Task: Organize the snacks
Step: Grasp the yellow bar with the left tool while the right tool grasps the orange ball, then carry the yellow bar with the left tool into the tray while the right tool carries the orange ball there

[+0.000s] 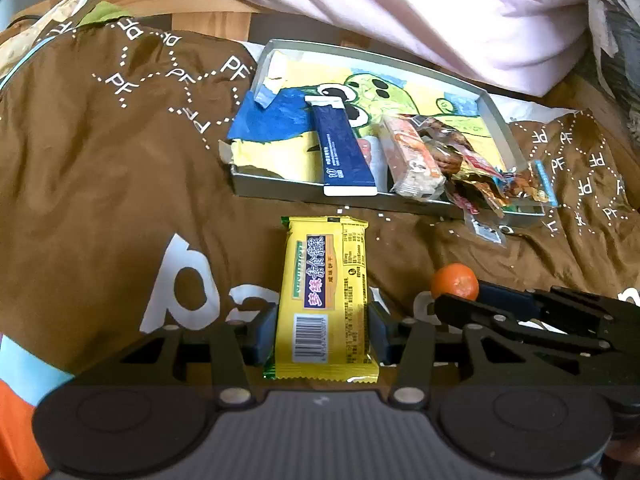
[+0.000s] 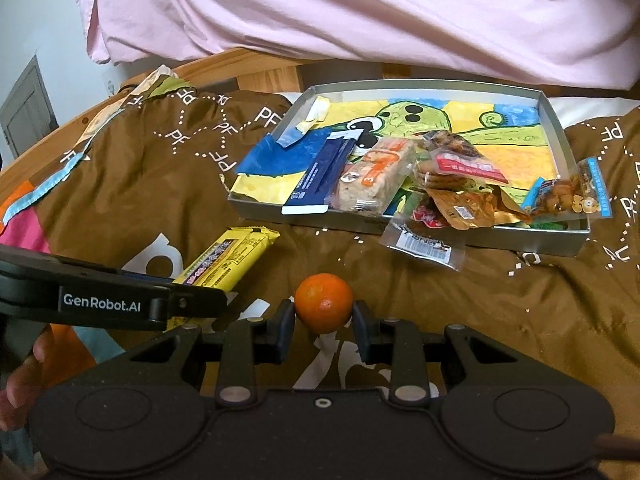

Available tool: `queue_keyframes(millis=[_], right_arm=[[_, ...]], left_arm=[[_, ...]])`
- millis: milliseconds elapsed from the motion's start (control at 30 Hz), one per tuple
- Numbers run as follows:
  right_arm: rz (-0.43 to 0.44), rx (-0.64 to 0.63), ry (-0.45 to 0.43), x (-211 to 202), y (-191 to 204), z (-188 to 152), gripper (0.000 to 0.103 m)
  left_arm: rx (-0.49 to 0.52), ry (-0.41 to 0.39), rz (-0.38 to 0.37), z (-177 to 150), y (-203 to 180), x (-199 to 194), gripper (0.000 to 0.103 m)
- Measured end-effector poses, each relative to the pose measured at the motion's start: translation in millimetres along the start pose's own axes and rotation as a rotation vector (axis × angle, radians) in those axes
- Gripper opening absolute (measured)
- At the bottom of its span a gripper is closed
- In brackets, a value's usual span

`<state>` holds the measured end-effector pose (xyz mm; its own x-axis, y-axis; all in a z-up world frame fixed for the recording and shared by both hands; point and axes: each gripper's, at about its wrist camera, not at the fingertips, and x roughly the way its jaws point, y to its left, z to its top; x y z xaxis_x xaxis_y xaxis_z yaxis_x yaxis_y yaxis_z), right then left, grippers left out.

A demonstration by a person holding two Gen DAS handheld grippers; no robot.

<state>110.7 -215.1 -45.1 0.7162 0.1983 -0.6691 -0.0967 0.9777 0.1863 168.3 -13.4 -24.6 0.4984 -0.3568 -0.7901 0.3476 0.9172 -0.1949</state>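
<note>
Several snacks already lie in the tray (image 2: 560, 128), while the left tongs (image 1: 322, 334) grip a yellow packet (image 1: 326, 300) and the right tongs (image 2: 323, 326) apparently clamp a tangerine (image 2: 323, 303), both short of it.

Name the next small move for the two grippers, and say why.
Probably carry both forward to the shallow grey tray: the left gripper grips the yellow biscuit packet, the right gripper the small orange mandarin, and the other snacks already lie there.
</note>
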Motion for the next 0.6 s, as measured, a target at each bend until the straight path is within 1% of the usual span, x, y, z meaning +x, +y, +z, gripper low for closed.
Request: queue_keyframes(millis=[133, 200, 333, 467, 600], right_arm=[[0.007, -0.001, 0.006, 0.8, 0.9, -0.6, 0.033], [0.007, -0.002, 0.003, 0.5, 1.3, 0.0, 0.033], [0.012, 0.003, -0.021, -3.9, 1.3, 2.1, 0.033], [0.016, -0.001, -0.041, -6.8, 1.8, 4.1, 0.033], [0.021, 0.002, -0.058, -8.8, 0.9, 4.7, 0.033]], left_arm=[[-0.009, 0.031, 0.005, -3.1, -0.3, 3.7, 0.052], [-0.025, 0.033, -0.005, -3.8, 0.5, 2.0, 0.052], [-0.054, -0.008, -0.032, -0.9, 1.0, -7.0, 0.052], [-0.081, -0.055, -0.034, 1.5, 1.7, -15.5, 0.052], [-0.076, -0.098, -0.023, 3.9, 0.4, -19.3, 0.052]])
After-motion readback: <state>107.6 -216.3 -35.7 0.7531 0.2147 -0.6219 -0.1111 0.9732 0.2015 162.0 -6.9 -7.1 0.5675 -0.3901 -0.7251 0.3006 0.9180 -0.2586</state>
